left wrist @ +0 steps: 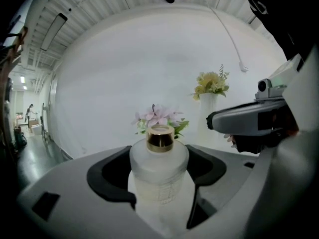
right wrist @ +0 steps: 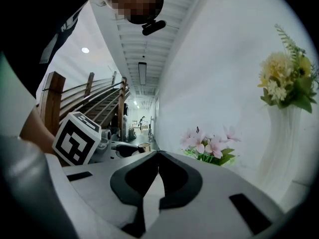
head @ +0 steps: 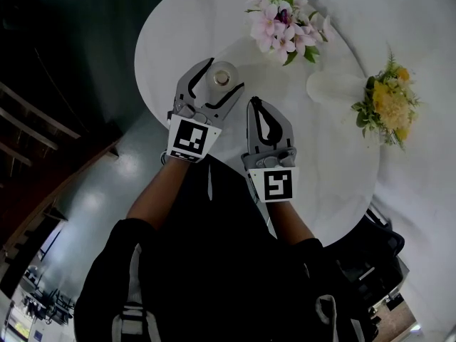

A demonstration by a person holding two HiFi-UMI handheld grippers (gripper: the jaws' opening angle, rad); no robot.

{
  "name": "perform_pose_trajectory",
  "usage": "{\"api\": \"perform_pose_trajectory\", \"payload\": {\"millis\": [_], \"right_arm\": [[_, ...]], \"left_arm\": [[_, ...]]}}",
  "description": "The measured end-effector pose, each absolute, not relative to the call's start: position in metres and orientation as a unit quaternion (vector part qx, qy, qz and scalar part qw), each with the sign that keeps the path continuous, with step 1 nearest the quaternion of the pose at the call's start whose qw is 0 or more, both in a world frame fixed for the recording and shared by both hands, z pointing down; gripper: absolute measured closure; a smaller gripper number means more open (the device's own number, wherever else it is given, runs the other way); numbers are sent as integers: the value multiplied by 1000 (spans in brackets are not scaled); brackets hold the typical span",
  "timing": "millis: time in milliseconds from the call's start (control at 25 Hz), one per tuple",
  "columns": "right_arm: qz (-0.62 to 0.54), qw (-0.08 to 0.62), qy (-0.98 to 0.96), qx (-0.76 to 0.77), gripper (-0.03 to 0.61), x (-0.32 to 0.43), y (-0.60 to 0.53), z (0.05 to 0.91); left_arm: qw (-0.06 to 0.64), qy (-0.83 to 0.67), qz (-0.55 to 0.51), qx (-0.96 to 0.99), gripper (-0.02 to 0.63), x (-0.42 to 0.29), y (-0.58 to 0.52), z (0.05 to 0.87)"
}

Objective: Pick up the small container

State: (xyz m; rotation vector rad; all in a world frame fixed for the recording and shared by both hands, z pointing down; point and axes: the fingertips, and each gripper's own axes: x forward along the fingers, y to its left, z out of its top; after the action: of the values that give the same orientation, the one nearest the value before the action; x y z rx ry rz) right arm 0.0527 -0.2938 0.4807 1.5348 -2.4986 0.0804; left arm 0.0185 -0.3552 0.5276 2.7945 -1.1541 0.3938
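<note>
The small container (head: 221, 77) is a frosted glass bottle with a gold cap, standing on the round white table (head: 171, 34). My left gripper (head: 226, 74) has its two jaws pressed against the bottle's sides. In the left gripper view the small container (left wrist: 159, 171) fills the gap between the dark pads of the left gripper (left wrist: 160, 156). My right gripper (head: 255, 101) hovers just right of it, shut and empty. In the right gripper view, the right gripper (right wrist: 158, 153) has its tips touching and nothing between them.
A bunch of pink flowers (head: 283, 20) lies at the table's far side. A white vase (head: 335, 87) with yellow flowers (head: 390, 105) stands at the right. The table's rim curves close on the left, with dark floor (head: 107, 184) below.
</note>
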Motion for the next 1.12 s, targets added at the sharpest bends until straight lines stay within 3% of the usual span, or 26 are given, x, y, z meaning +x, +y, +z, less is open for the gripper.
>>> {"api": "perform_pose_trajectory", "payload": {"millis": [360, 1120], "right_arm": [[-6, 53, -834, 549, 557, 57, -293, 423], [-66, 17, -818, 571, 557, 57, -277, 317]], "left_arm": [[29, -396, 111, 911, 285, 10, -345, 452], [-26, -461, 64, 885, 285, -39, -310, 320]]}}
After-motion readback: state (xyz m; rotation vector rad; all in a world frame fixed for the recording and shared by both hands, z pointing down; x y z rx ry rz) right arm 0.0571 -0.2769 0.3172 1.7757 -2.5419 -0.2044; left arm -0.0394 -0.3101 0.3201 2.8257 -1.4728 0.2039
